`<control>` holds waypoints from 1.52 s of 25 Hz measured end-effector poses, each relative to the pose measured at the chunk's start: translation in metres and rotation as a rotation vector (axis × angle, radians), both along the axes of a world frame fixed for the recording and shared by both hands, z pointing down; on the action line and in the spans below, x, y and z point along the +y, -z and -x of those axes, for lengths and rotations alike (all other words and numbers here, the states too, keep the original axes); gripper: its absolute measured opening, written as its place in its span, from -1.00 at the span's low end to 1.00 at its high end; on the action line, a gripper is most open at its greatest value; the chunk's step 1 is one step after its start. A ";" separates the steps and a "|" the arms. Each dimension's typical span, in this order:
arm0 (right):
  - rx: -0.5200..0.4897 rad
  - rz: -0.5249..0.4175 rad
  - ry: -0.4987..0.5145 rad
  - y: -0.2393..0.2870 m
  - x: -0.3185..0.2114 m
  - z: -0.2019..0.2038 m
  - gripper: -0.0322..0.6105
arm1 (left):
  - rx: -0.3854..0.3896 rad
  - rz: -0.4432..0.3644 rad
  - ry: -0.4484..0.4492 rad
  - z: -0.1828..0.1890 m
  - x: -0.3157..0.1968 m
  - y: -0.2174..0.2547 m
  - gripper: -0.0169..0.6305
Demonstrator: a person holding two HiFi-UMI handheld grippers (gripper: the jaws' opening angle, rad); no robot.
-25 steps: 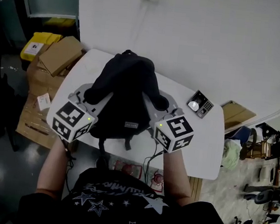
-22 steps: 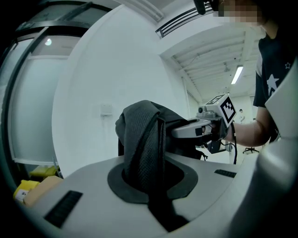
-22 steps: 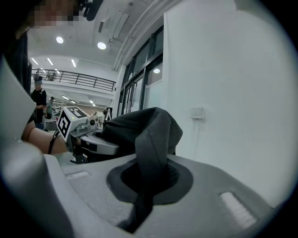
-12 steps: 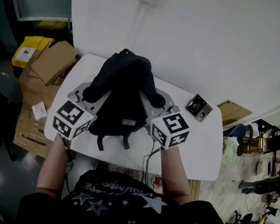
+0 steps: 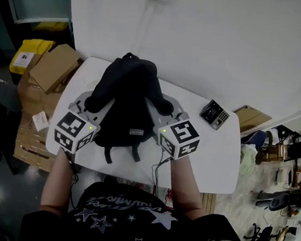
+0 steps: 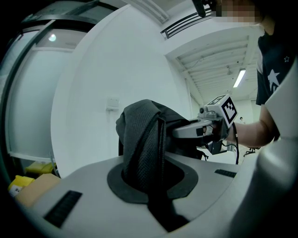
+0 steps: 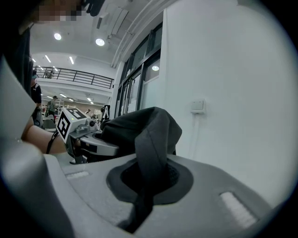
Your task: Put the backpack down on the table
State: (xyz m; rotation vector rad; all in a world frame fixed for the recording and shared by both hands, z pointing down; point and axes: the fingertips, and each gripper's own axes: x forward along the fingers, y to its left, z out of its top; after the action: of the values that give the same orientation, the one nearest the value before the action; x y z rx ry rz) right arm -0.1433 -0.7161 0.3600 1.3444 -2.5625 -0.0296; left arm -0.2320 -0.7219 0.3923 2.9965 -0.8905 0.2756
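Centrally, the white surface (image 5: 211, 156) is the target. The black backpack (image 5: 129, 96) hangs upright over its middle, slung between two tools; whether its base already rests there cannot be told. The left hand-held gripper (image 6: 151, 179) is clenched on one shoulder strap (image 6: 144, 139), and the right hand-held gripper (image 7: 149, 179) is clenched on the other strap (image 7: 152, 139). The step in hand appears to be the lowering. Both sides should descend evenly so that the bag settles flat rather than tipping toward the near edge, where its loose lower straps (image 5: 120, 152) dangle. The grip should be released only once the weight is borne. Cardboard boxes (image 5: 53, 67) and a yellow bin (image 5: 23, 58) lie on the floor to the left, off the surface. A small keypad device (image 5: 215, 114) sits on the right part of the top, near the bag but apart from it, so drift toward that side should be avoided.
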 end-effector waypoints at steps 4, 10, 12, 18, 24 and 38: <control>-0.012 0.000 0.012 -0.004 -0.006 0.002 -0.88 | 0.017 0.016 -0.002 0.003 -0.005 -0.004 -0.82; -0.066 0.015 0.045 -0.010 -0.004 0.000 -0.87 | 0.073 0.025 -0.034 0.006 -0.004 -0.010 -0.81; -0.070 0.009 0.049 -0.010 -0.002 0.000 -0.87 | 0.075 0.014 -0.020 0.006 -0.002 -0.010 -0.81; -0.059 -0.004 0.031 -0.013 0.003 0.000 -0.87 | 0.072 0.000 0.011 0.005 0.002 -0.013 -0.81; -0.060 -0.005 0.022 -0.014 0.007 -0.003 -0.83 | 0.043 -0.023 0.049 0.004 0.005 -0.015 -0.76; -0.053 0.078 0.063 -0.033 0.030 -0.012 0.12 | -0.013 -0.010 0.262 0.029 0.018 -0.020 0.17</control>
State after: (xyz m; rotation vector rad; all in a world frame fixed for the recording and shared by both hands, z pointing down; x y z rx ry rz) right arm -0.1310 -0.6857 0.3932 1.2525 -2.6204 0.0946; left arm -0.2609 -0.7036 0.4122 2.8441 -1.2712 0.2870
